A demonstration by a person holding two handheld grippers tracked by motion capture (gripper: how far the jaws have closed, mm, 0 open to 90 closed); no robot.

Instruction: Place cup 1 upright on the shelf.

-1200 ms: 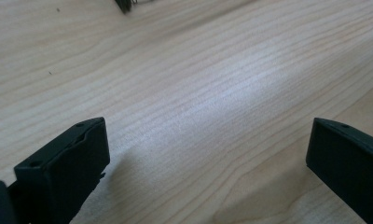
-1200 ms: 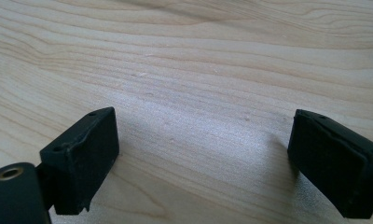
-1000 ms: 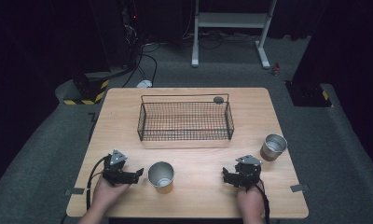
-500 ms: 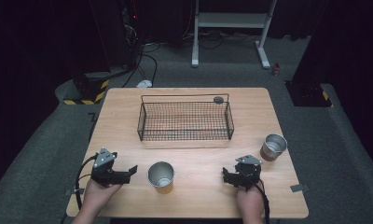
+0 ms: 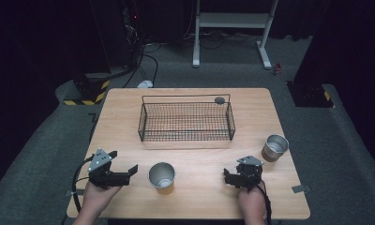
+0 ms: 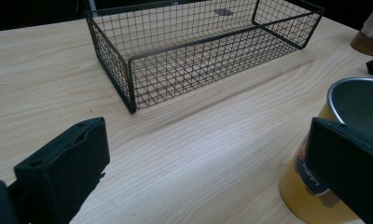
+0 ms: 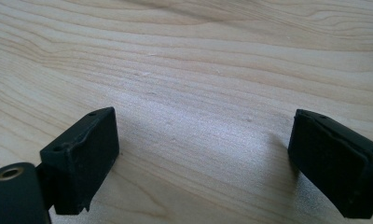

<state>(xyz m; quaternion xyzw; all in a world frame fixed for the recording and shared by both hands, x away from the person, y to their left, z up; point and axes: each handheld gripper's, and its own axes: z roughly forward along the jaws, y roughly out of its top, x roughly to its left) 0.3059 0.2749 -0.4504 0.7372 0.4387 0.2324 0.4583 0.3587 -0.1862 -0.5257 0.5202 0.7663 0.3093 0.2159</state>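
A yellow cup [image 5: 162, 177] with a steel inside stands upright near the table's front edge. My left gripper [image 5: 123, 162] is just left of it, open, with its jaws pointing toward the cup. In the left gripper view, my left gripper [image 6: 208, 140] has bare wood between its jaws, and the yellow cup [image 6: 306, 186] stands partly behind the right jaw. A second steel cup [image 5: 274, 147] stands at the right. My right gripper [image 5: 231, 177] rests low on the table left of and nearer than that cup. It is open, and my right gripper [image 7: 203, 135] holds nothing.
A black wire basket [image 5: 185, 119] sits in the middle of the wooden table [image 5: 124, 108], with a small dark disc [image 5: 219, 100] by its far right corner. In the left gripper view, the basket [image 6: 198, 51] lies ahead and the second cup [image 6: 369, 32] is at the top right.
My left gripper has drawn back a little to the left, away from the yellow cup. The right gripper and both cups have stayed put.
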